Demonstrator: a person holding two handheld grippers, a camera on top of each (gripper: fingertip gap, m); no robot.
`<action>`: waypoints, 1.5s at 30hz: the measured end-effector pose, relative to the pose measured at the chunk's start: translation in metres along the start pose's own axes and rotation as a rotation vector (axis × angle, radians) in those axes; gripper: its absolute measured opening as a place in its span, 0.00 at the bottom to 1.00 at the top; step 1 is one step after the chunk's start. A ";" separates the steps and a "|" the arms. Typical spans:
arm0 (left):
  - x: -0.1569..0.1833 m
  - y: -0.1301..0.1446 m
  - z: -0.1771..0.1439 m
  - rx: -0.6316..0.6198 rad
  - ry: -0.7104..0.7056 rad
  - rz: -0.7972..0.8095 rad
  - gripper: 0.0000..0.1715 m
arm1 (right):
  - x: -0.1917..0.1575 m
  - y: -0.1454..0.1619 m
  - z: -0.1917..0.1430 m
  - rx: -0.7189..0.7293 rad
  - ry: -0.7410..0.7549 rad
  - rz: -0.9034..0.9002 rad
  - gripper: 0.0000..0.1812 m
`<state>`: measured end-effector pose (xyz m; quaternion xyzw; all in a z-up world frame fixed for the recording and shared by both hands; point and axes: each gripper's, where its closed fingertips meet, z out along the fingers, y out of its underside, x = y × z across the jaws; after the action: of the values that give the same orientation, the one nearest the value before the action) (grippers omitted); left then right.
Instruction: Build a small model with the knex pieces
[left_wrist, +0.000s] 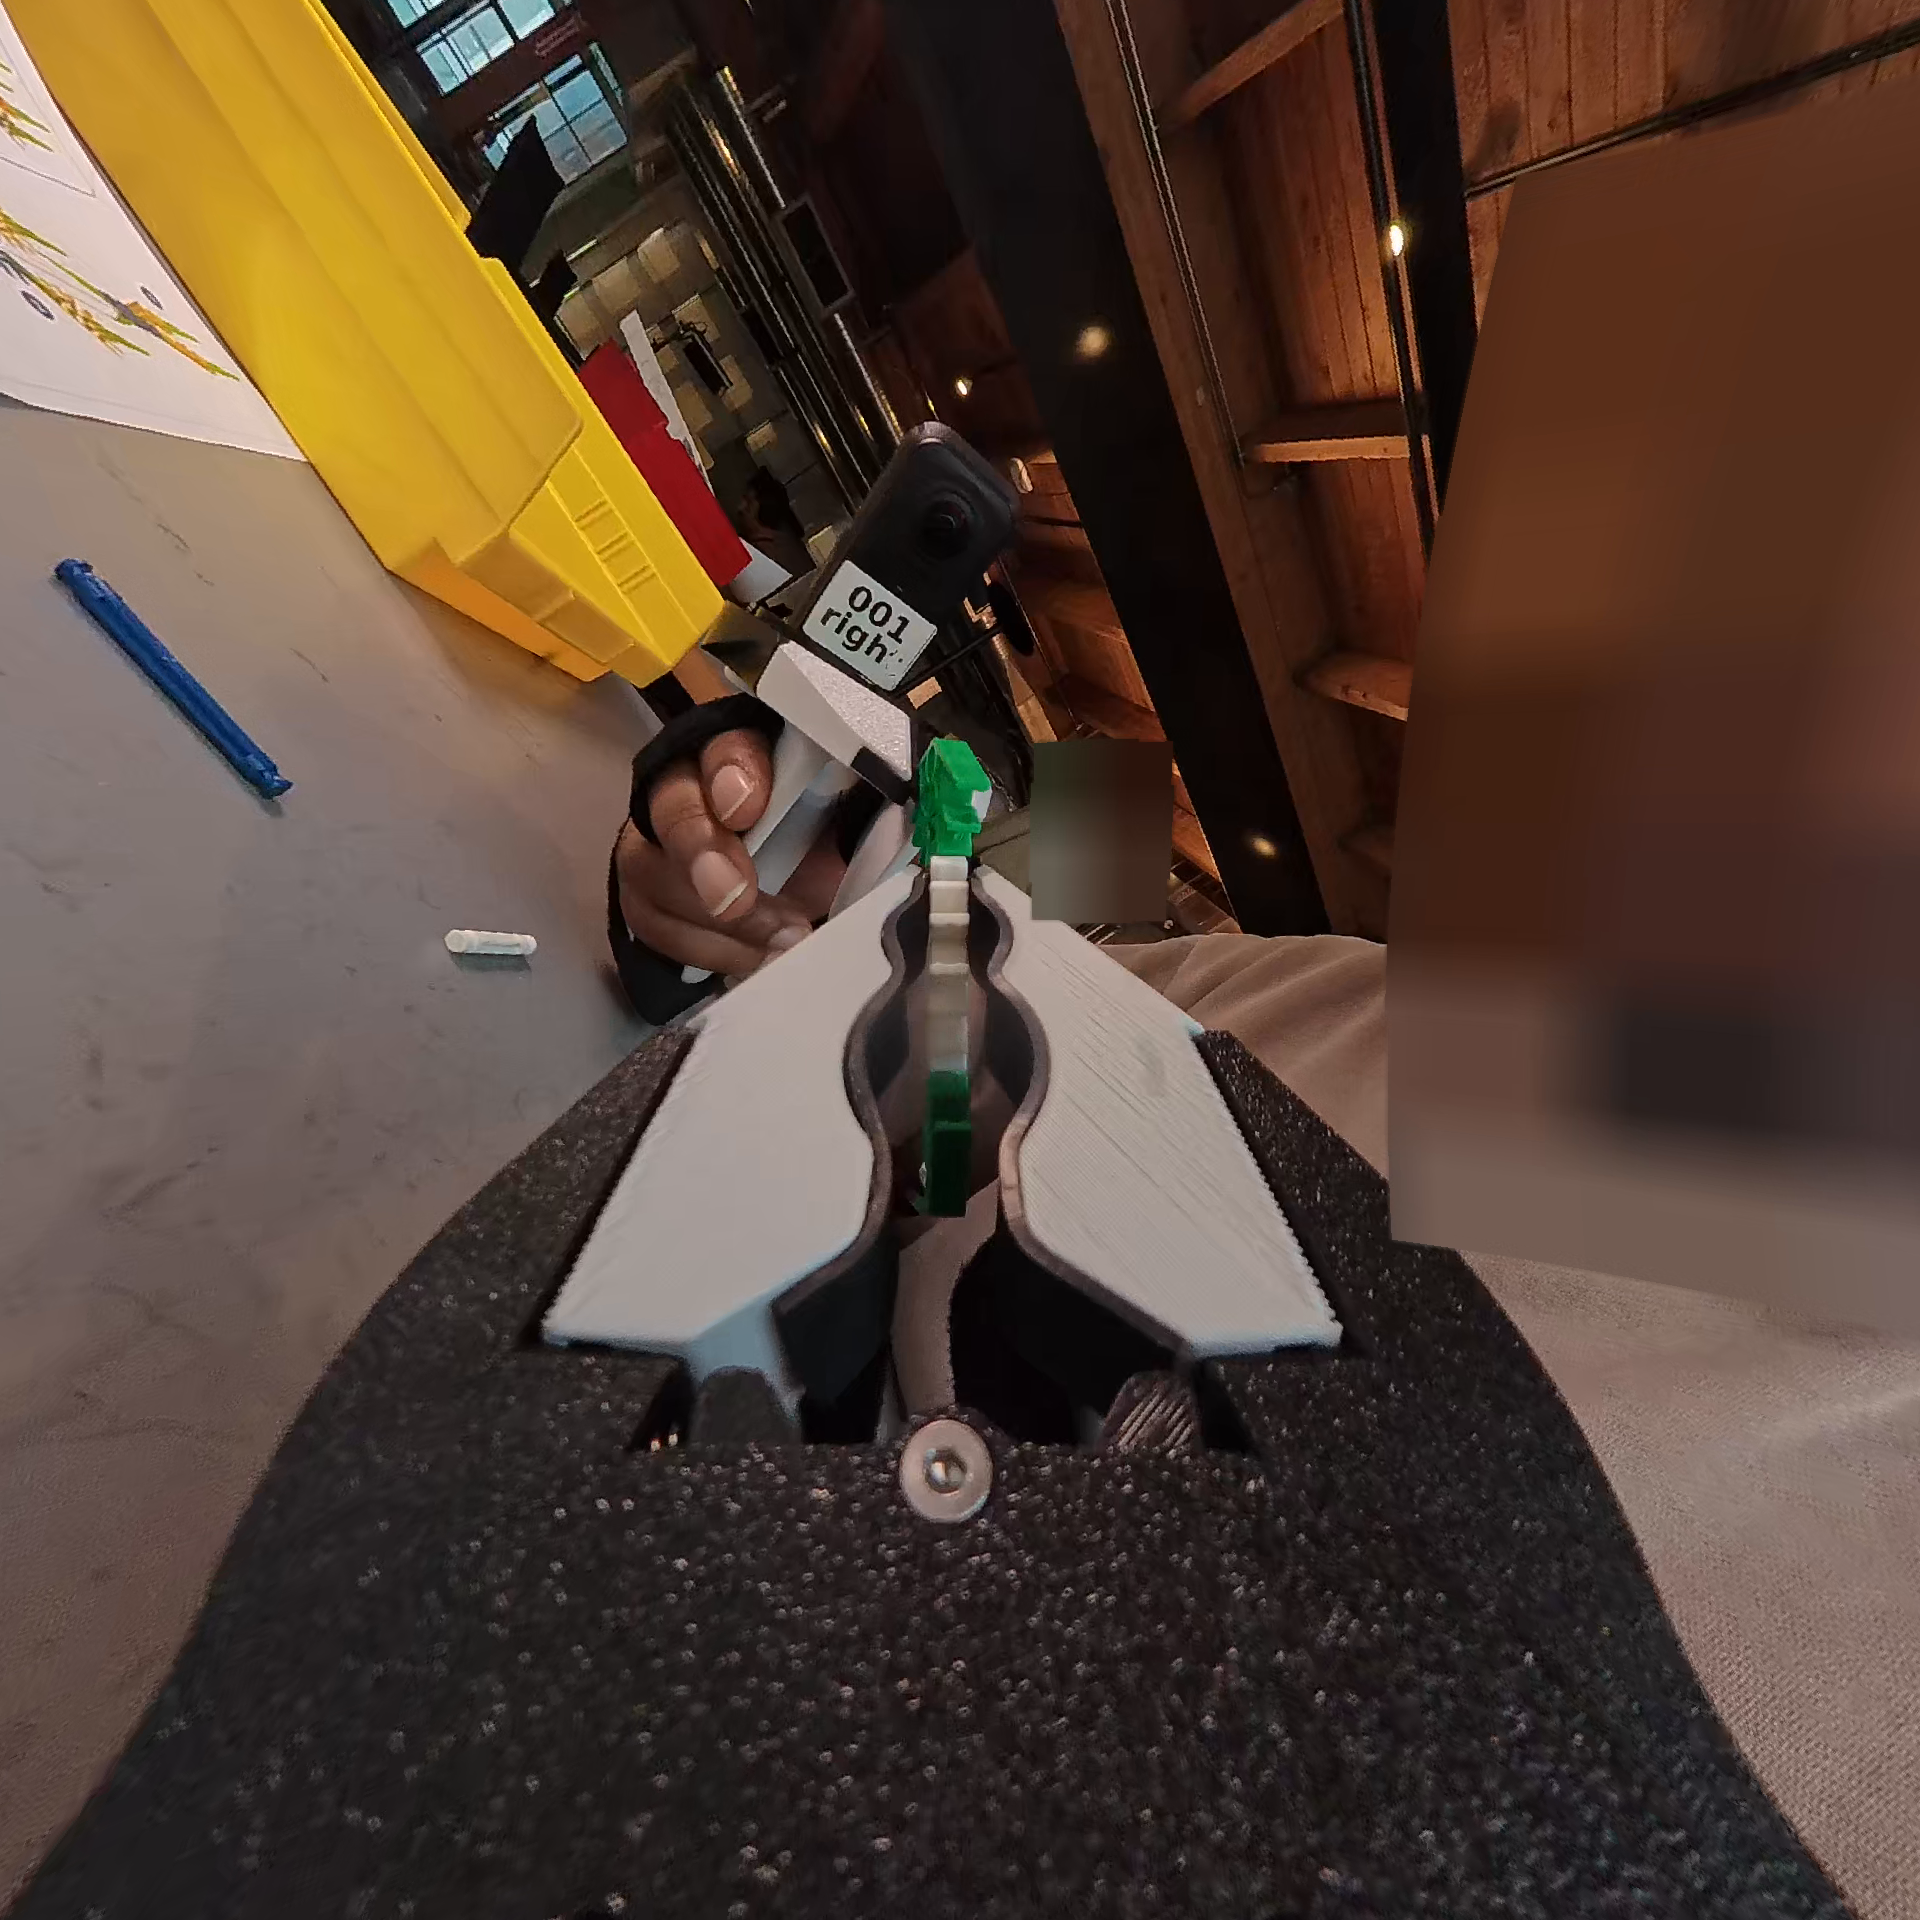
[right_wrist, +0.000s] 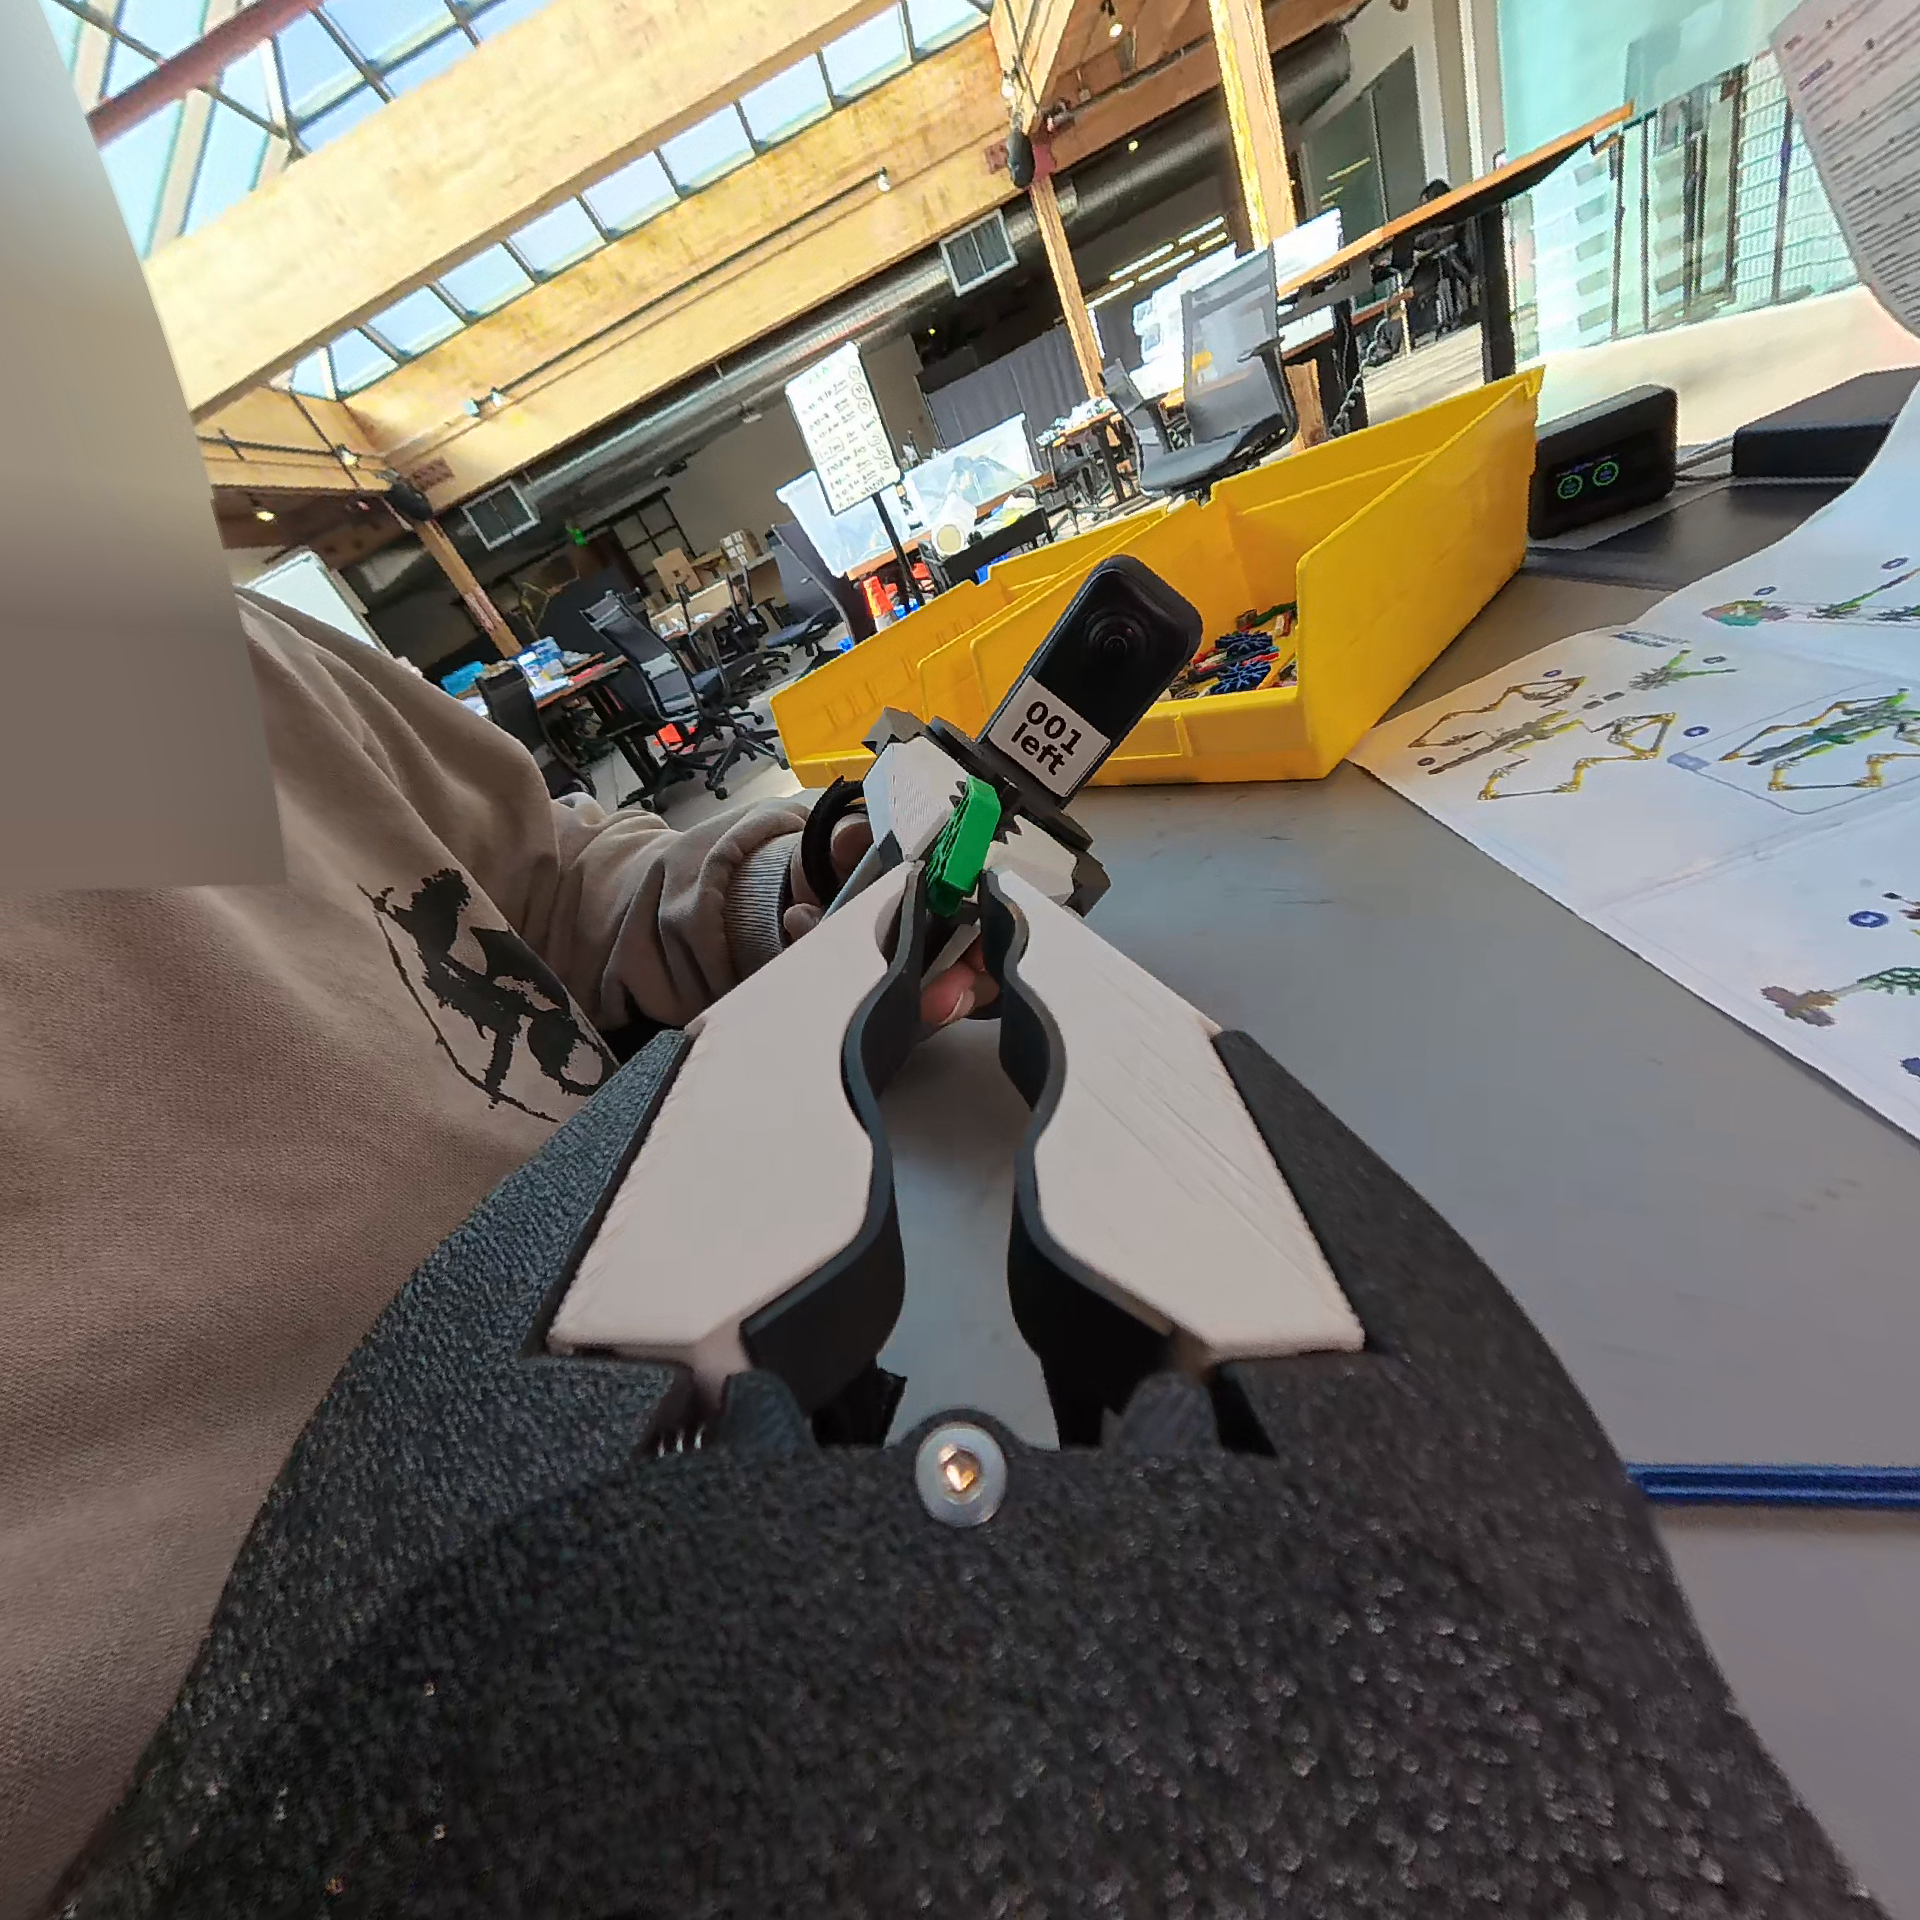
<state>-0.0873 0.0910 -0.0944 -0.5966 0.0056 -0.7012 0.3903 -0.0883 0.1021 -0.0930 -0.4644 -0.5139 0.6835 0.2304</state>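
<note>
Left tongs (left_wrist: 945, 883) clamped on a white-and-green rod (left_wrist: 948, 966), right tongs (right_wrist: 951, 888) nipping the green connector (right_wrist: 961, 847) at its 12 o'clock tip above the desk (right_wrist: 1455, 1039), yellow bin (right_wrist: 1351, 623) at 1 o'clock, blue rod (left_wrist: 171, 675) loose at 10.
</note>
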 end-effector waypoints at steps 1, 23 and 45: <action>0.000 0.000 0.000 0.000 0.001 -0.003 0.02 | 0.000 0.000 0.000 -0.001 -0.003 0.007 0.04; -0.002 0.026 0.011 -0.154 -0.047 0.070 0.02 | 0.007 0.016 0.003 -0.099 0.067 -0.066 0.04; -0.014 0.027 0.007 -0.189 -0.169 0.163 0.02 | 0.011 0.013 -0.011 -0.091 0.014 0.096 0.09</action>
<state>-0.0669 0.0831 -0.1170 -0.6852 0.0872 -0.6106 0.3873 -0.0817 0.1115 -0.1093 -0.5033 -0.5200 0.6664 0.1796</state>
